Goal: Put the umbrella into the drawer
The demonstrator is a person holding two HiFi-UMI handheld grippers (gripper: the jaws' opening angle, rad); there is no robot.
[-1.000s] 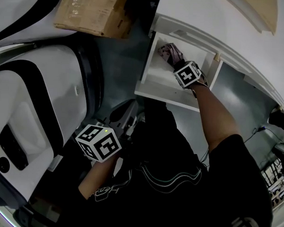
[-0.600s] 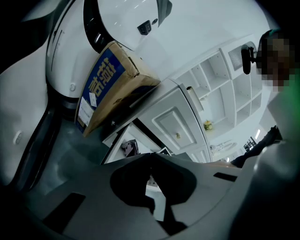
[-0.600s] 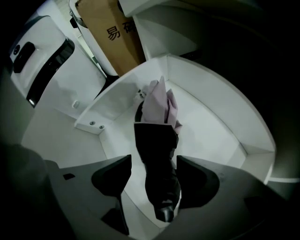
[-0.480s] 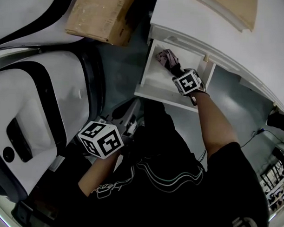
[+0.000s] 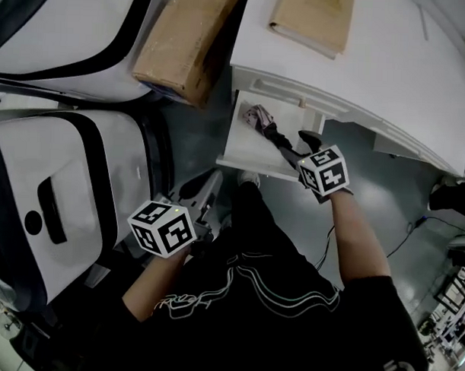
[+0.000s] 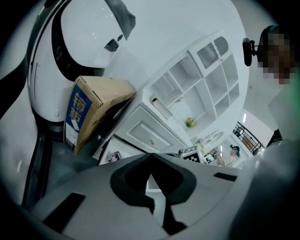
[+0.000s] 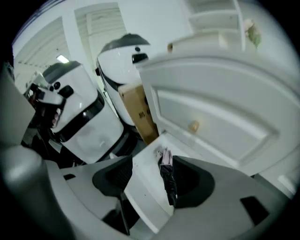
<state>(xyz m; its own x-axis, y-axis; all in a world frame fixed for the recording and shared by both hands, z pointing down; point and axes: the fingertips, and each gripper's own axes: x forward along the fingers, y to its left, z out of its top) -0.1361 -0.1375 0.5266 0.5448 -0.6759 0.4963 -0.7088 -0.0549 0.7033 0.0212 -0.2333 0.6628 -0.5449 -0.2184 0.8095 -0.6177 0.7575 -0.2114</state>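
The folded umbrella (image 5: 260, 119), pinkish at one end and dark at the other, lies inside the open white drawer (image 5: 241, 147) under the desk. My right gripper (image 5: 293, 141) hangs above the drawer's front right corner, open, with nothing gripped. In the right gripper view the umbrella (image 7: 167, 174) shows far below between the spread fingers (image 7: 114, 177), resting on the drawer floor (image 7: 140, 190). My left gripper (image 5: 204, 195) is low at the left beside the person's body; its jaws (image 6: 151, 160) are shut and empty.
A cardboard box (image 5: 184, 46) stands left of the drawer. Big white and black rounded machines (image 5: 57, 182) fill the left side. A tan flat board (image 5: 310, 20) lies on the white desk top (image 5: 388, 80). Another drawer front with a knob (image 7: 193, 125) sits above.
My right gripper has lifted up out of the drawer with its jaws spread, leaving the umbrella lying inside. The left gripper has risen a little.
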